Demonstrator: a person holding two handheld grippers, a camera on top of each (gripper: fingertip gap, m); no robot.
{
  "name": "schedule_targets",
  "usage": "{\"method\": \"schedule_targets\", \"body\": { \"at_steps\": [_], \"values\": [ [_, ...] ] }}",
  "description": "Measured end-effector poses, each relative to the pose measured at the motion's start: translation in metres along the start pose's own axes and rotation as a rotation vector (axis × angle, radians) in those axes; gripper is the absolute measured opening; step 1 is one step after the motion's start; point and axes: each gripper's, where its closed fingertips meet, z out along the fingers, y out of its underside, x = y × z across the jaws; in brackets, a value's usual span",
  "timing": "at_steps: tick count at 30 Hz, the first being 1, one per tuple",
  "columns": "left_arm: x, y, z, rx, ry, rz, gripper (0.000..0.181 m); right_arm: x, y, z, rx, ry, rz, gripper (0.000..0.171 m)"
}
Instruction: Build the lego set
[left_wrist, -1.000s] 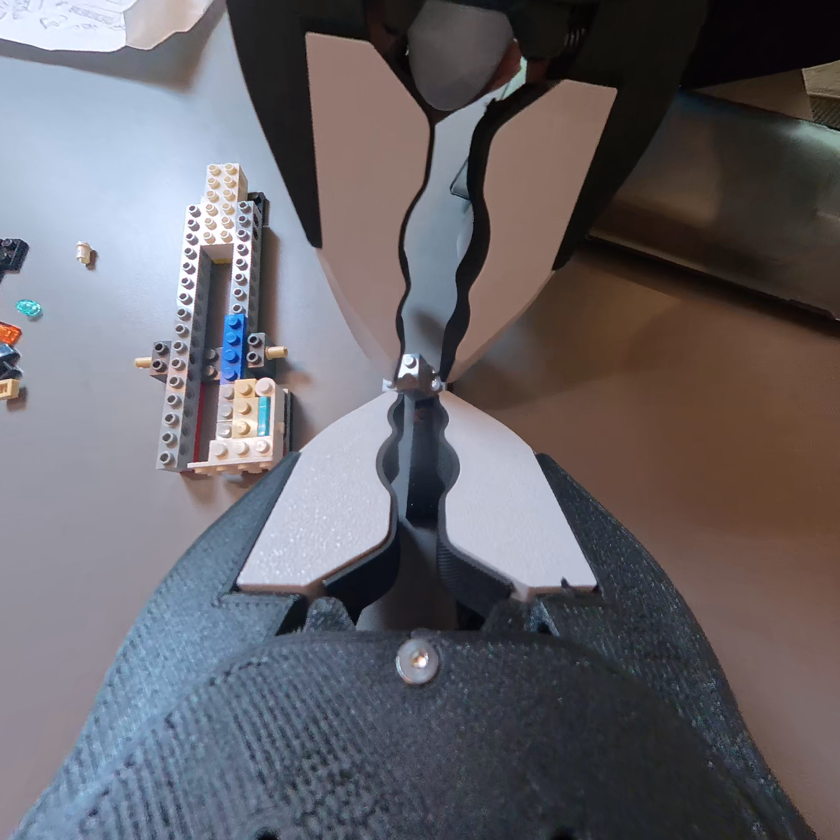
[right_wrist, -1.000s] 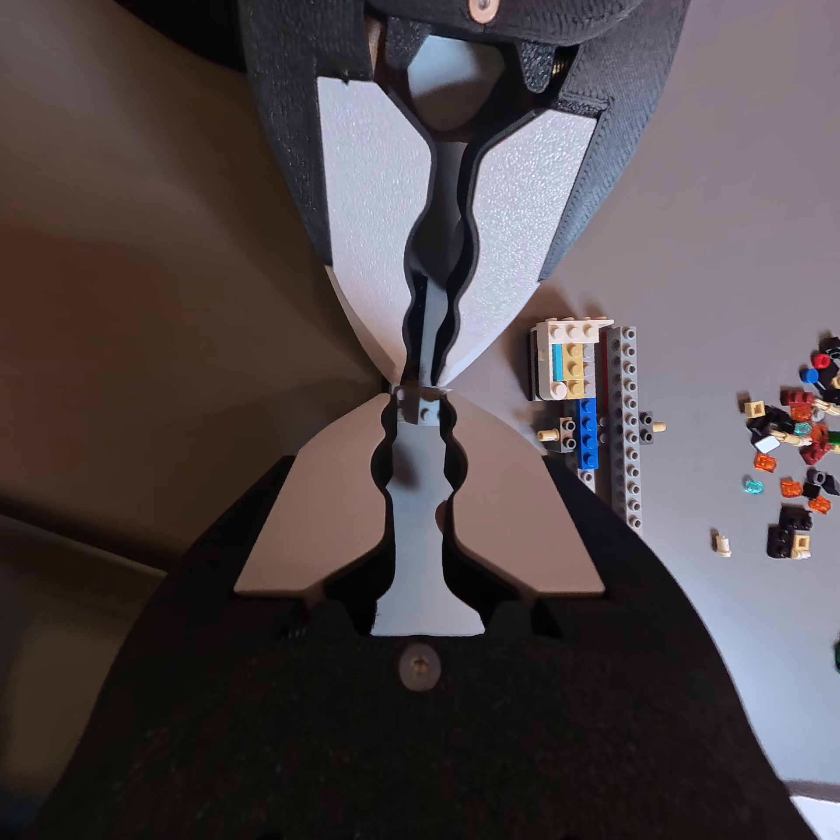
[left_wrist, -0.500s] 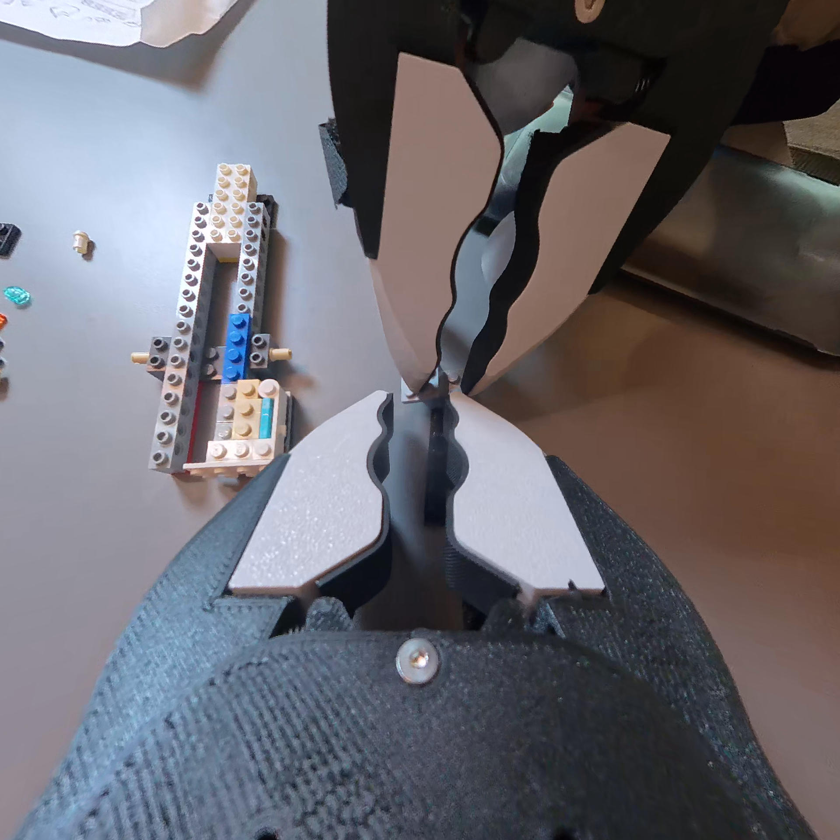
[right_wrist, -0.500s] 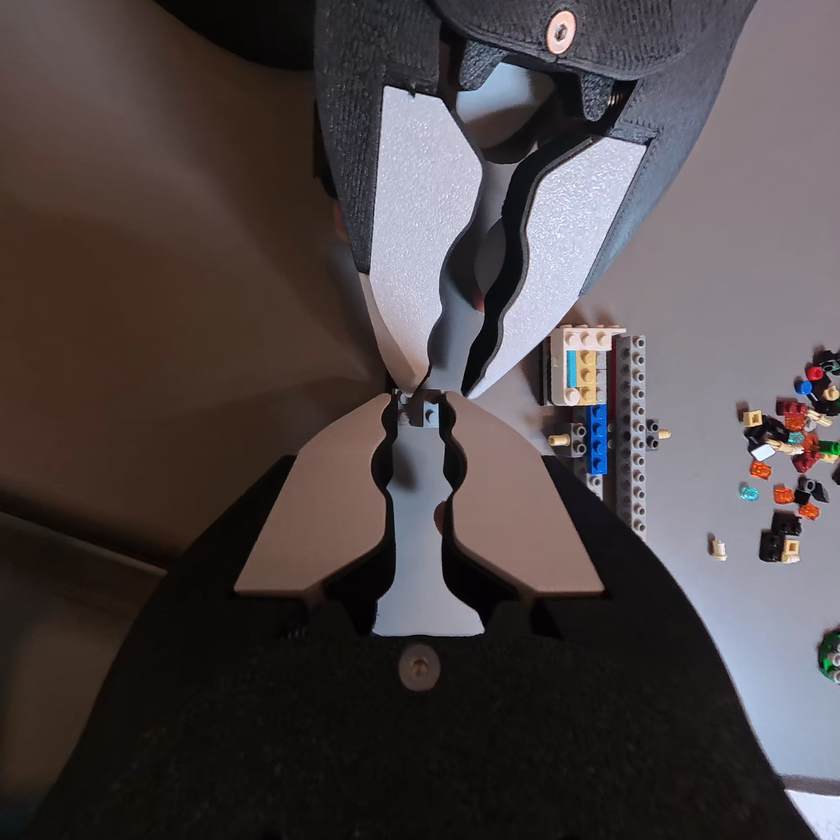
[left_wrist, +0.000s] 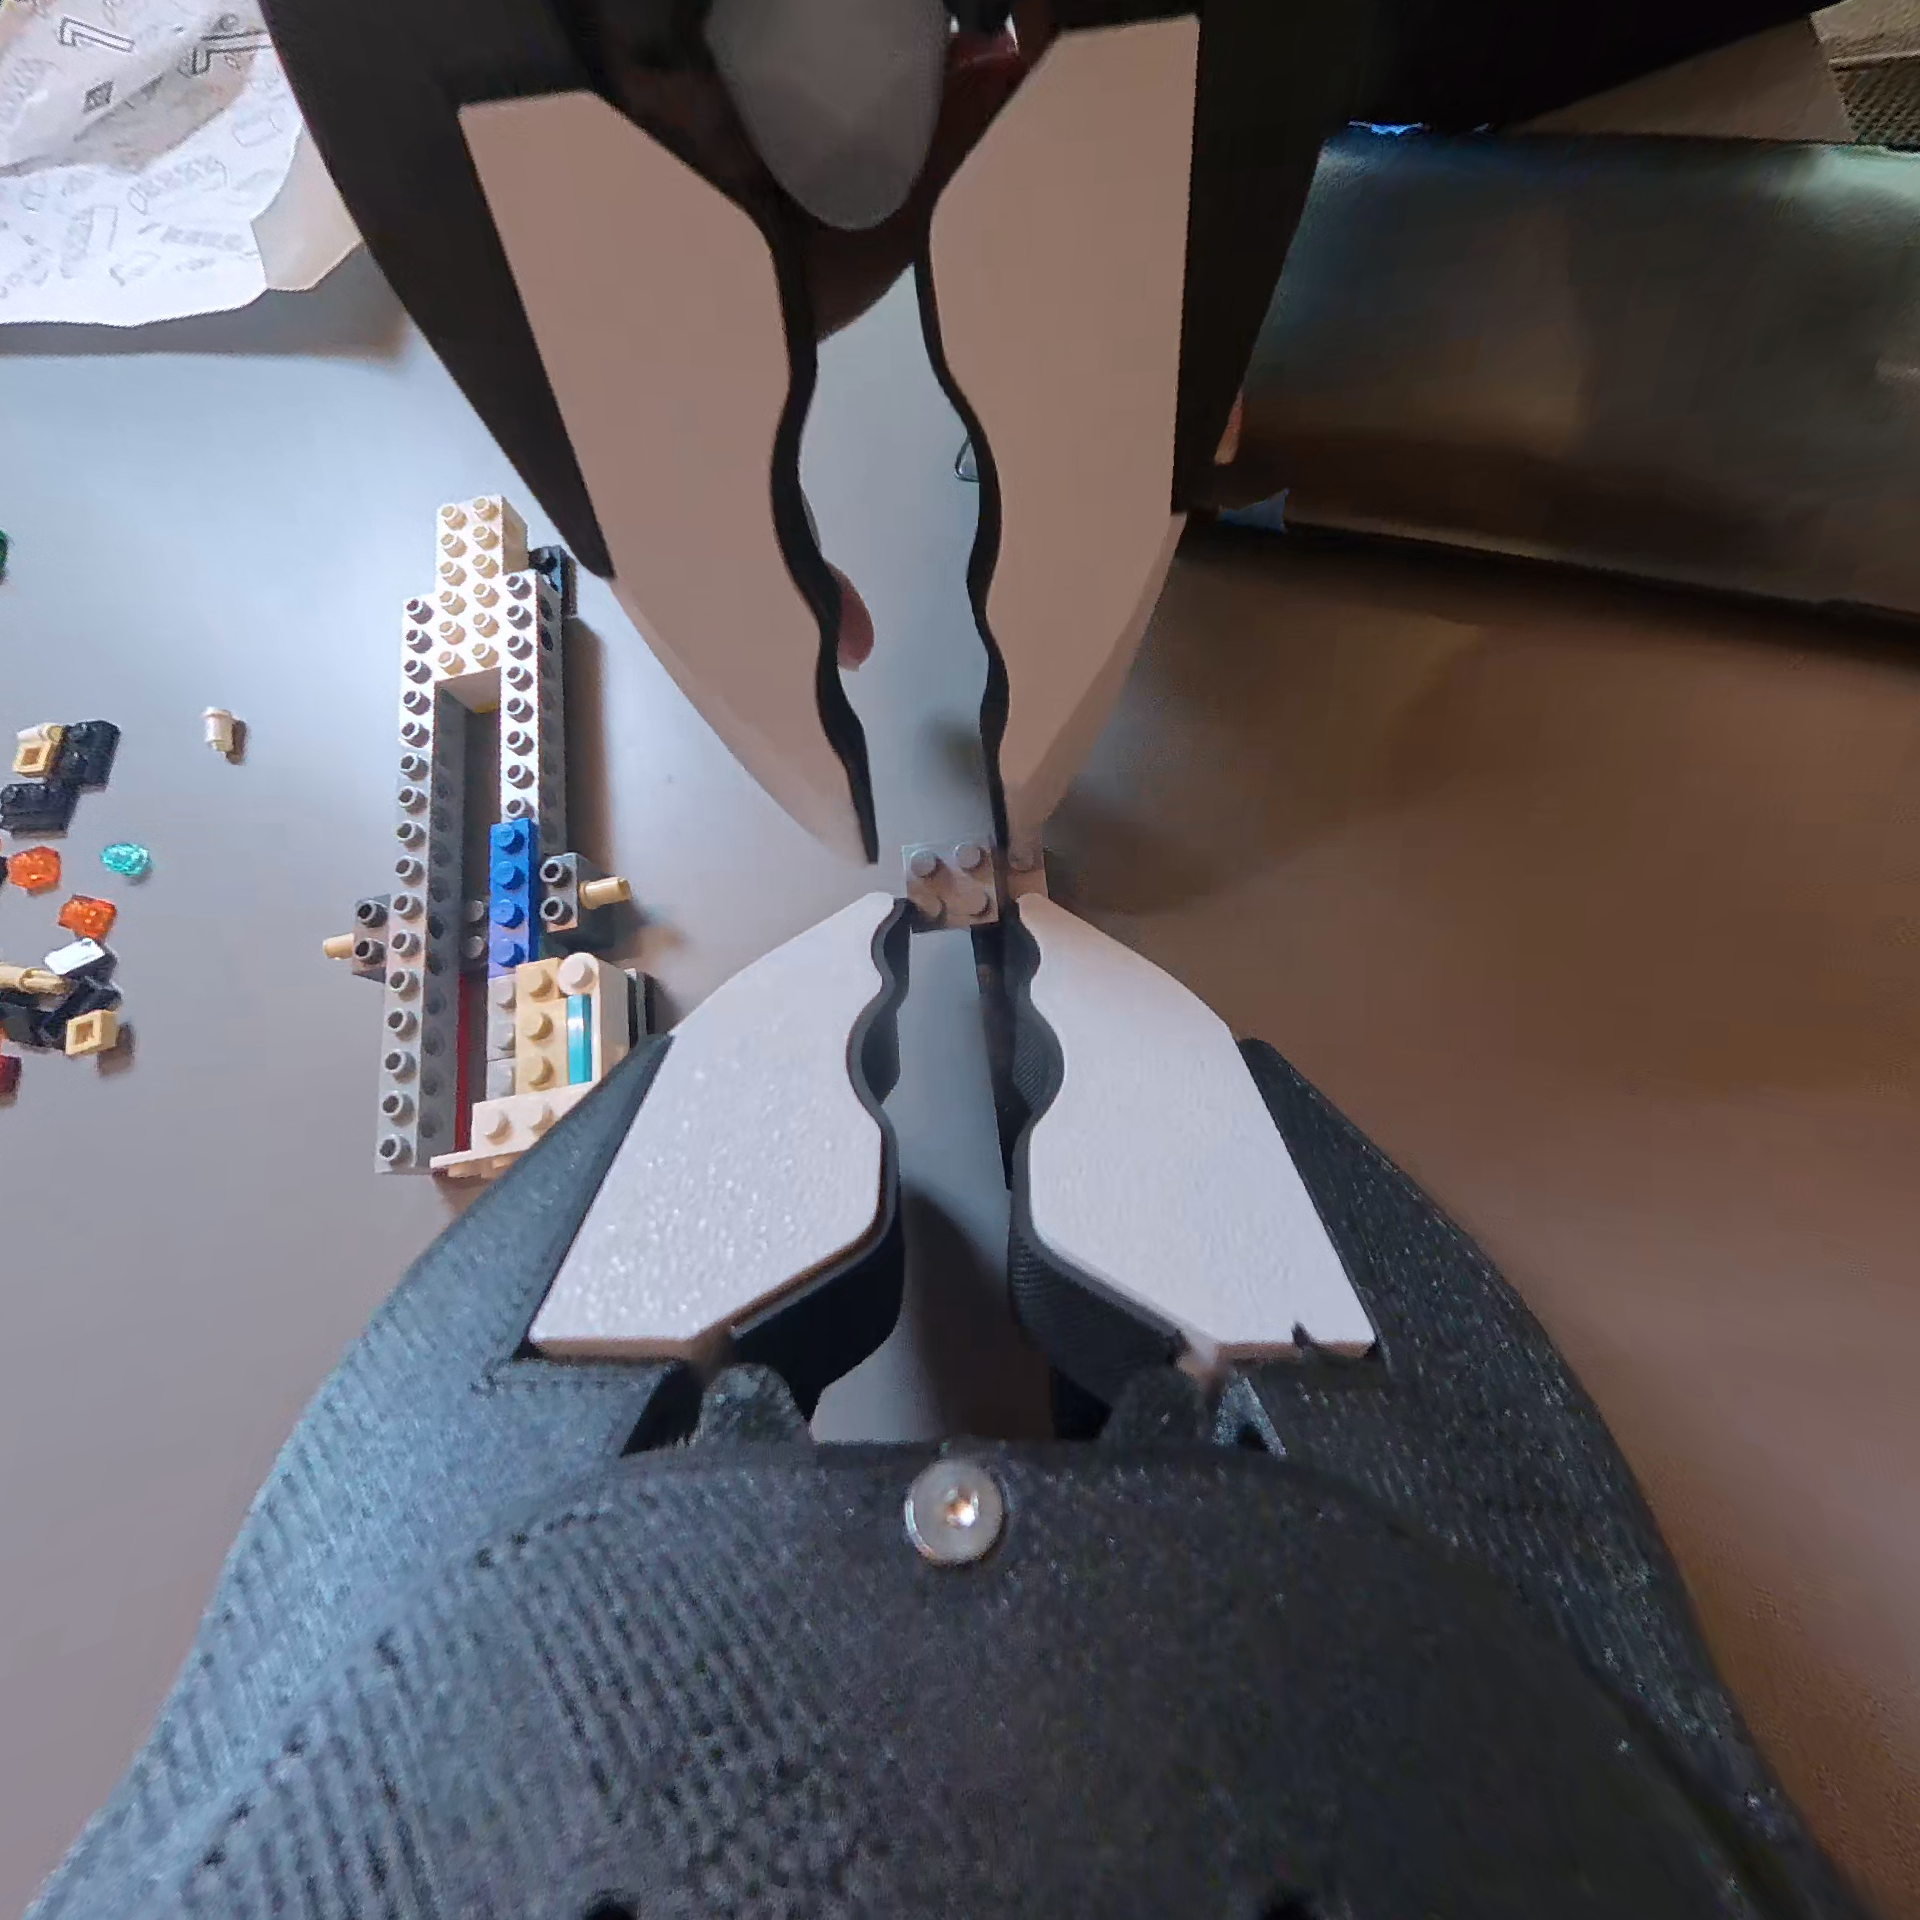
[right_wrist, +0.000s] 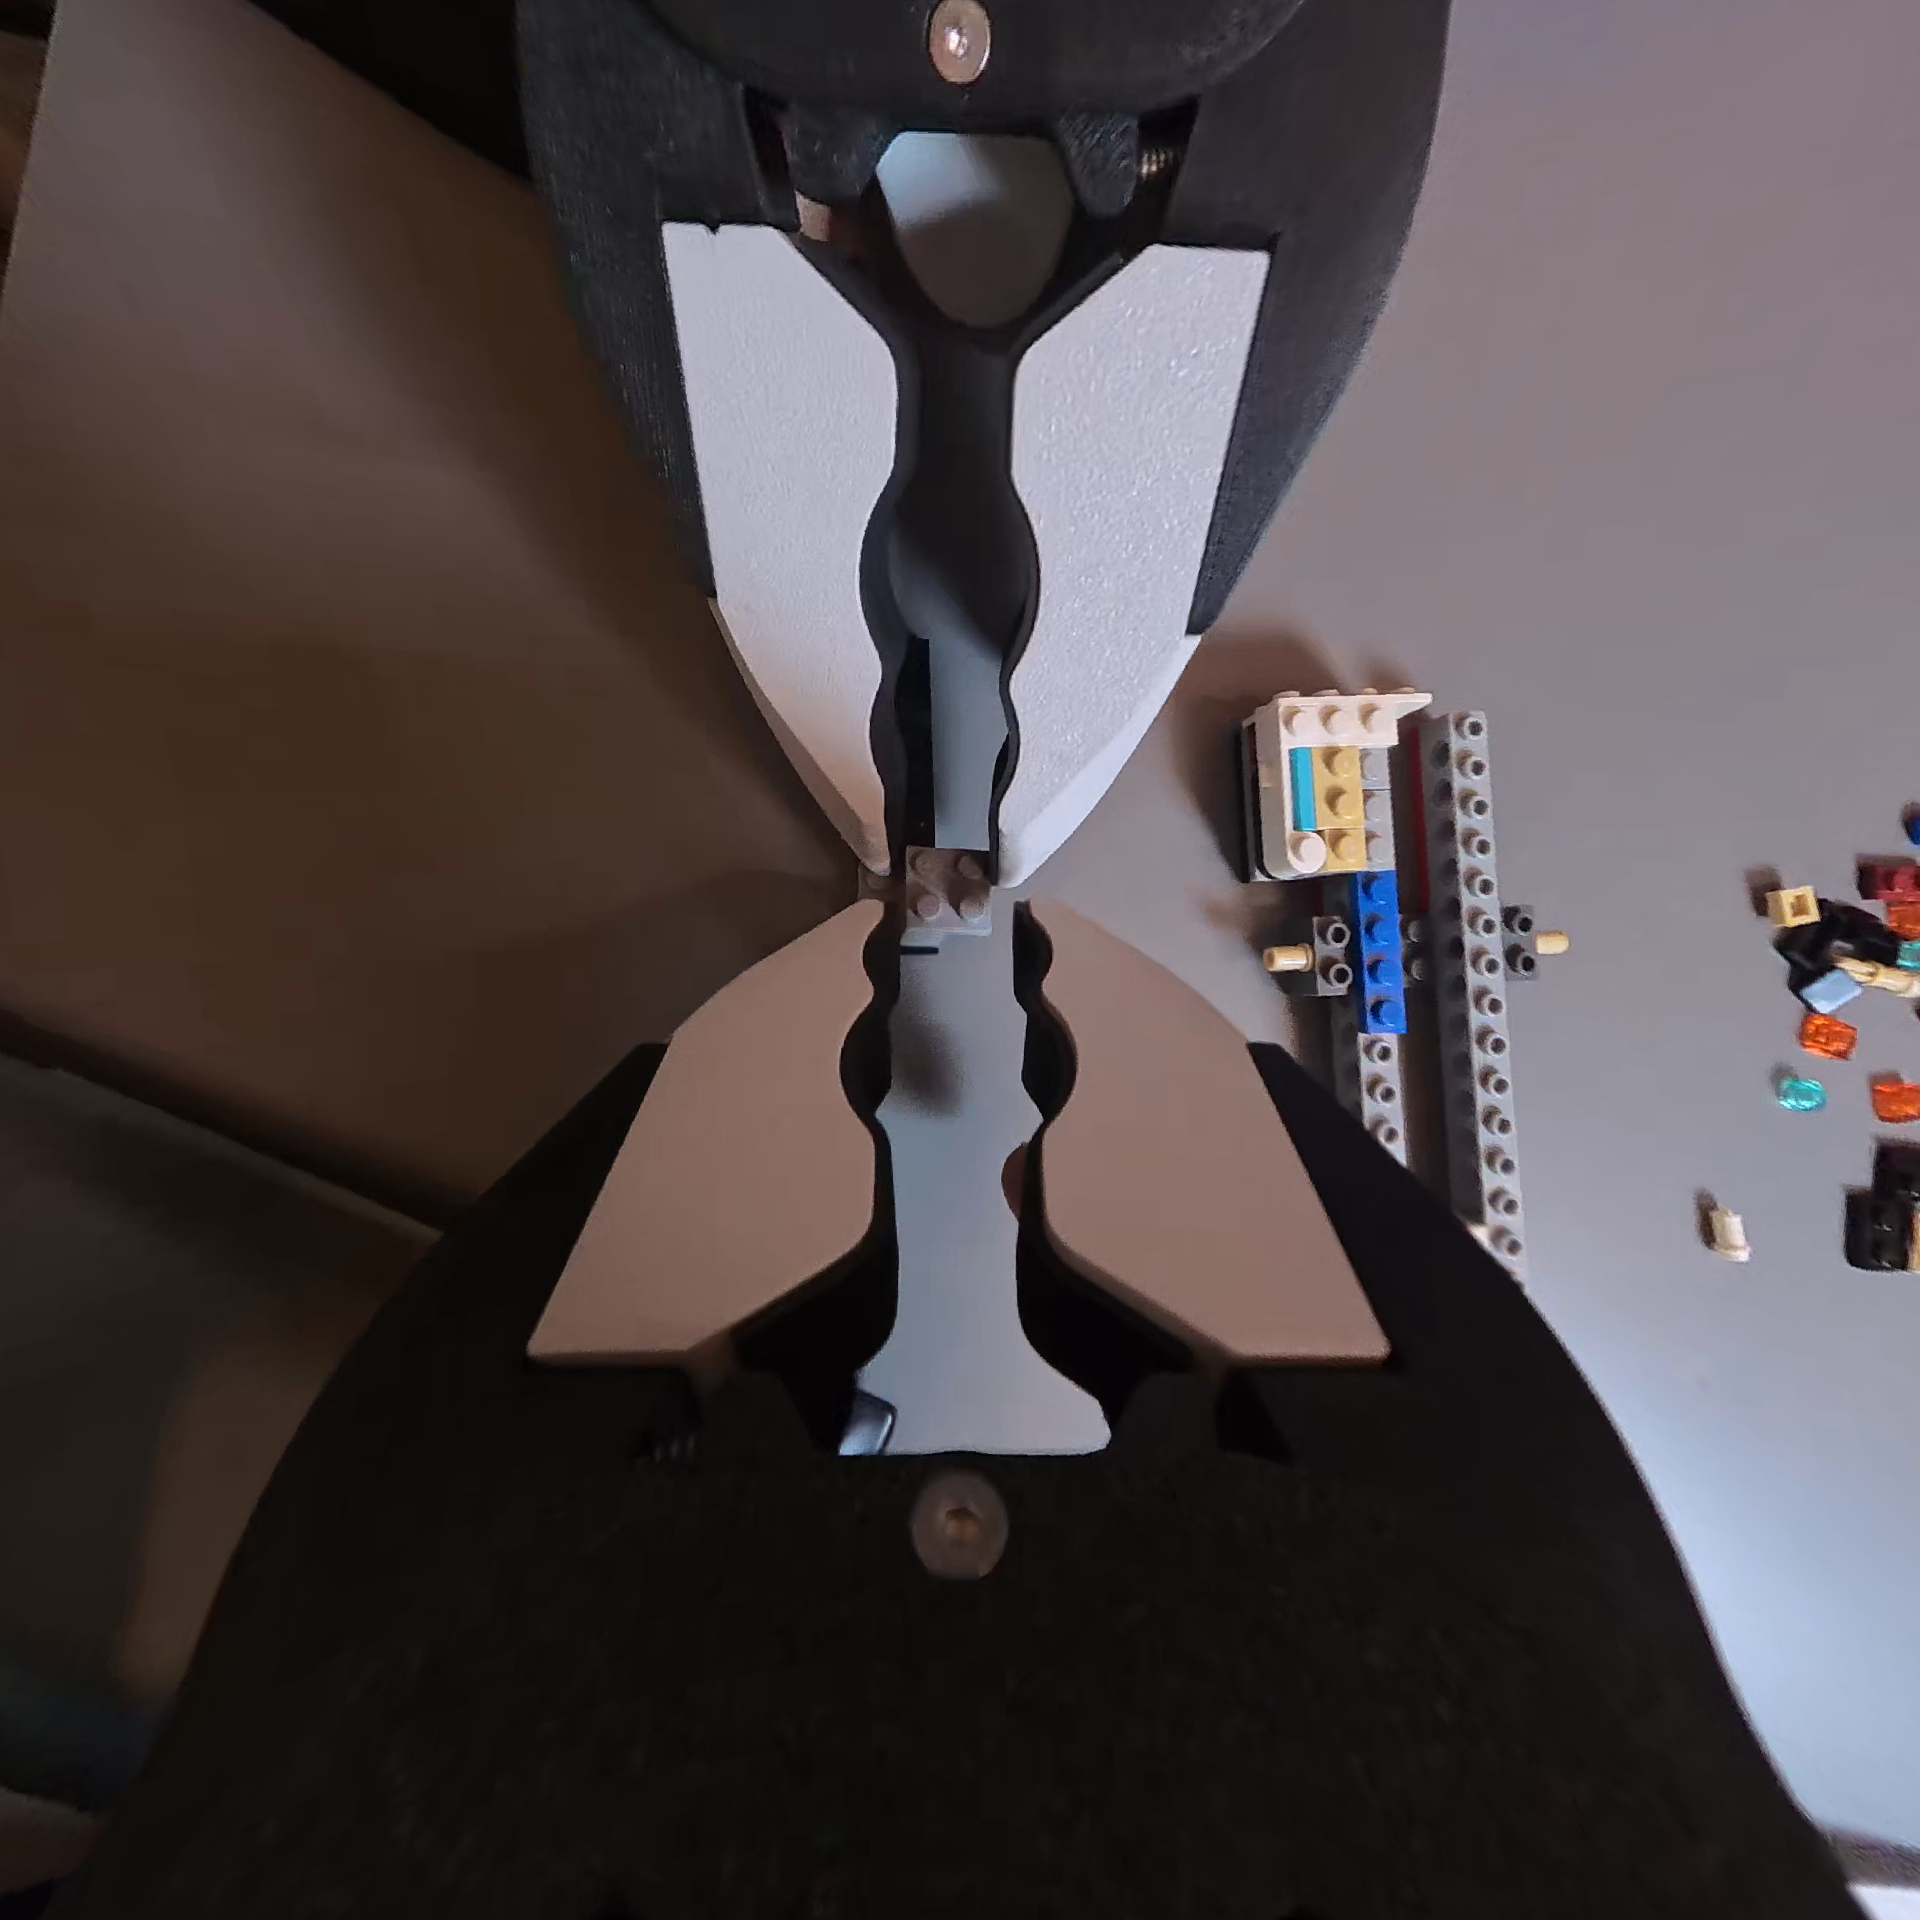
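Dim, warm light; the table (left_wrist: 260, 436) is brighter at the left in the left wrist view. Soft shadows, wide-angle bending at edges, near housings blurred.

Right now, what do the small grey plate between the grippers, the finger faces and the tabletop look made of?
Small grey plate: moulded hard plastic, smooth with a slight sheen; round studs on top.
Left gripper finger faces: pale grey, finely pebbled and matte, probably plastic; the black body behind shows woven-looking print lines.
Tabletop: smooth matte grey sheet, likely laminate, but that stays open.
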Motion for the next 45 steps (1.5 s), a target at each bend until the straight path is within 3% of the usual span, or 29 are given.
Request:
{"method": "schedule_targets", "body": {
  "at_steps": [1,8,12,19,23,31,45],
  "values": [
    [0.000,0.000,0.000,0.001,-0.002,-0.001,0.017,-0.001,0.000,0.003,-0.004,-0.003,-0.006,0.021],
    [0.000,0.000,-0.002,-0.005,0.001,-0.007,0.018,-0.001,0.003,0.008,-0.020,0.001,-0.016,0.017],
    [0.001,0.004,-0.011,-0.044,0.024,-0.058,0.029,-0.001,0.003,0.007,-0.037,0.016,-0.027,0.017],
    [0.015,0.019,-0.010,-0.165,0.073,-0.055,0.024,-0.001,0.004,0.007,-0.083,0.057,-0.045,0.017],
    [0.015,0.018,-0.009,-0.159,0.073,-0.064,0.018,-0.002,0.004,0.007,-0.100,0.062,-0.015,0.017],
    [0.015,0.018,-0.008,-0.151,0.079,-0.075,0.017,-0.003,0.003,0.006,-0.096,0.145,-0.170,0.017],
    [0.013,0.018,-0.007,-0.141,0.070,-0.059,0.017,0.000,0.007,0.007,-0.115,0.056,-0.135,0.017]
  ]
}}
